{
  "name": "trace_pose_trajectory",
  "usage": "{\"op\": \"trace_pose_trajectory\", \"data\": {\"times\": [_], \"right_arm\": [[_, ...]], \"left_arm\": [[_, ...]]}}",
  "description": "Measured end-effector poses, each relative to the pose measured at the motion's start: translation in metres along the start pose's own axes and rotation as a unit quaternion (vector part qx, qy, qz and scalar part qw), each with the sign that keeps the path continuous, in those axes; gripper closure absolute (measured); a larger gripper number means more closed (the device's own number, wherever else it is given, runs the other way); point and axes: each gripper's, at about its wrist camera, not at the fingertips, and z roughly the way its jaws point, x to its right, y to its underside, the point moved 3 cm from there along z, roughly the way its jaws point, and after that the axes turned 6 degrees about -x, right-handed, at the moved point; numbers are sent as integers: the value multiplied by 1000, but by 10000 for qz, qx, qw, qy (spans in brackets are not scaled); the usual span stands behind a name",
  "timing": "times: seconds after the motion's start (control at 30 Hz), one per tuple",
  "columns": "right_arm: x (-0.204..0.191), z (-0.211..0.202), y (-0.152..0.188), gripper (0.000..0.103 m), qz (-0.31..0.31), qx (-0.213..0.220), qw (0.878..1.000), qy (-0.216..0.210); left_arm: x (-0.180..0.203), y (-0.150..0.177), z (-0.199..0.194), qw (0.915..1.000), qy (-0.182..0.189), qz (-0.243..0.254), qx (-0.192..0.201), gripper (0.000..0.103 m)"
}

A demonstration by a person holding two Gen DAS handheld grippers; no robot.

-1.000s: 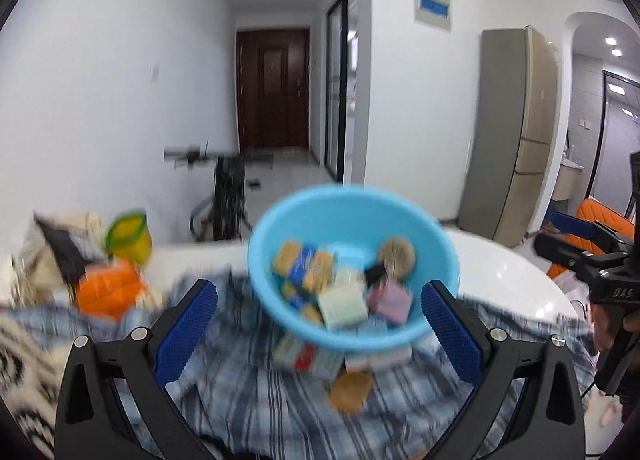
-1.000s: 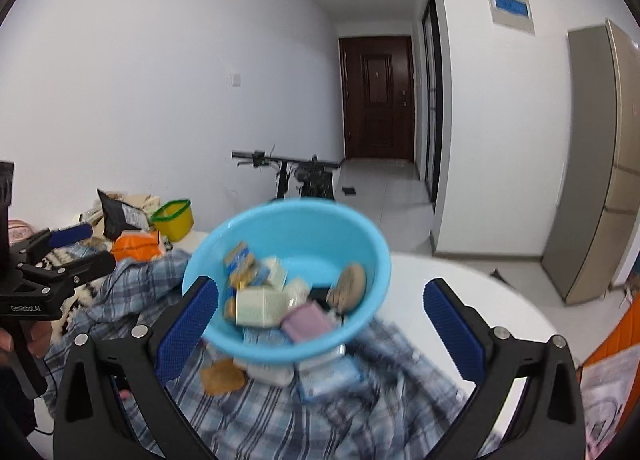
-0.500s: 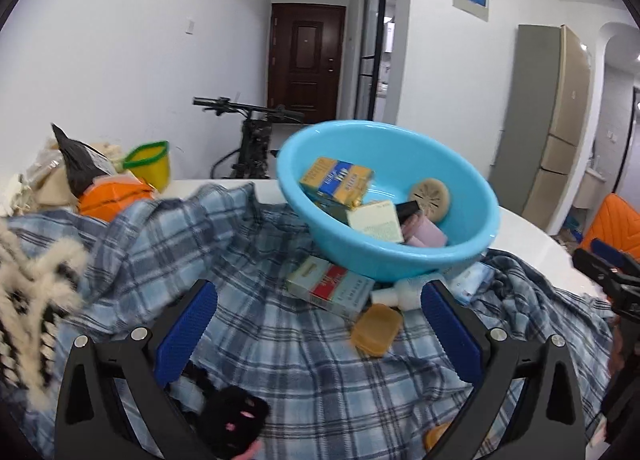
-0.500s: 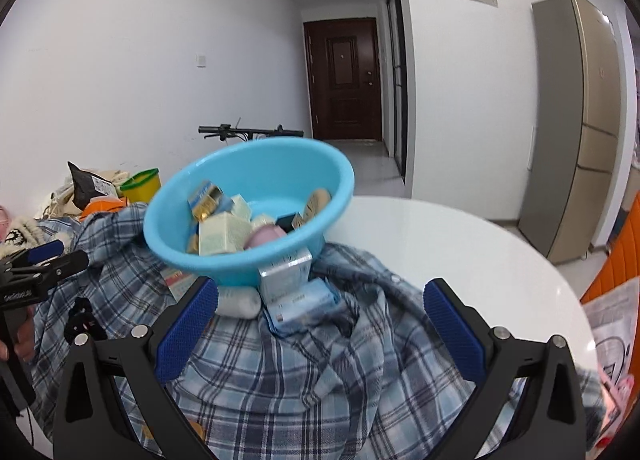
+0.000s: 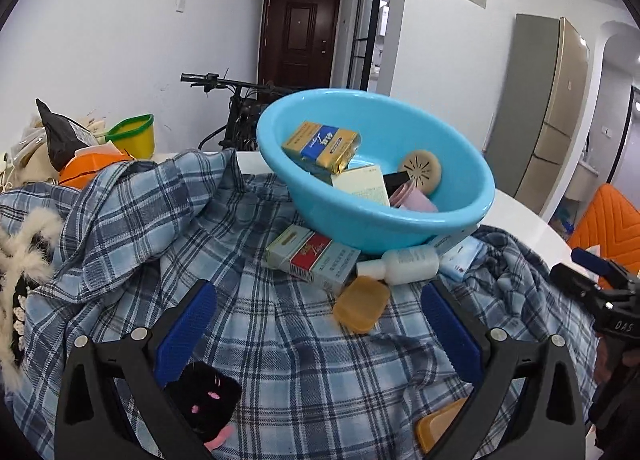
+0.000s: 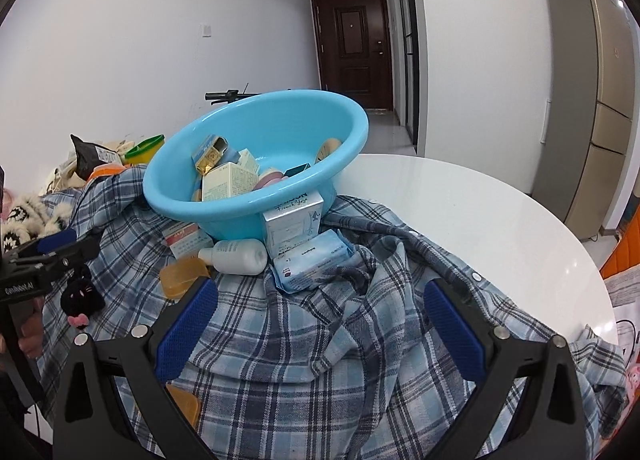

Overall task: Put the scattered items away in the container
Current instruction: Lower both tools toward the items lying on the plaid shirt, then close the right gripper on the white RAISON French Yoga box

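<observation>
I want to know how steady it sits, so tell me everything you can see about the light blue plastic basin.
The light blue plastic basin is round, glossy and smooth, with a rolled rim. It sits tilted on the blue plaid shirt, propped on a white and red box, a white bottle and a silver box. Inside lie a gold and blue box, a cream box, pink items and a tan round disc. Neither hand-held gripper touches it.

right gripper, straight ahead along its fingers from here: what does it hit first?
Probably the plaid shirt bunched between the open right gripper and the items. Clearing that, the blue tissue pack comes next, then the silver box against the blue basin. Fisheye depth is uncertain.
</observation>
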Motion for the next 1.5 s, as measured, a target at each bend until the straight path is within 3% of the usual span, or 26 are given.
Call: {"op": "trace_pose_trajectory", "data": {"times": [0.13, 0.37, 0.53, 0.67, 0.97, 1.27, 1.33, 1.4, 1.5], "right_arm": [[-4, 1, 0, 1, -84, -43, 9999, -72], [-11, 5, -2, 1, -293, -167, 9991, -243], [-13, 25, -9, 1, -670, -604, 9916, -930], [-11, 47, -21, 1, -923, -717, 9880, -1012], [-15, 98, -50, 1, -1539, -817, 9811, -843], [-23, 136, -63, 1, -1870, -837, 9754, -811], [-22, 139, -60, 43, -1821, -898, 9749, -914], [-20, 142, -54, 48, -1707, -1117, 9735, -1030], [-21, 130, -44, 48, -1776, -1040, 9745, -895]], "left_arm": [[3, 0, 5, 9989, -344, 152, -283, 0], [9, 5, 5, 9984, -75, 381, -407, 0], [29, 10, 6, 9948, 177, 868, -501, 0], [47, 16, 7, 9907, 313, 1196, -566, 0], [51, 20, 33, 9888, 487, 980, -1015, 0], [40, 25, 35, 9893, 463, 800, -1125, 0], [38, 26, 36, 9893, 497, 718, -1172, 0], [36, 27, 36, 9891, 528, 666, -1199, 0], [36, 29, 36, 9887, 579, 655, -1216, 0]]}}
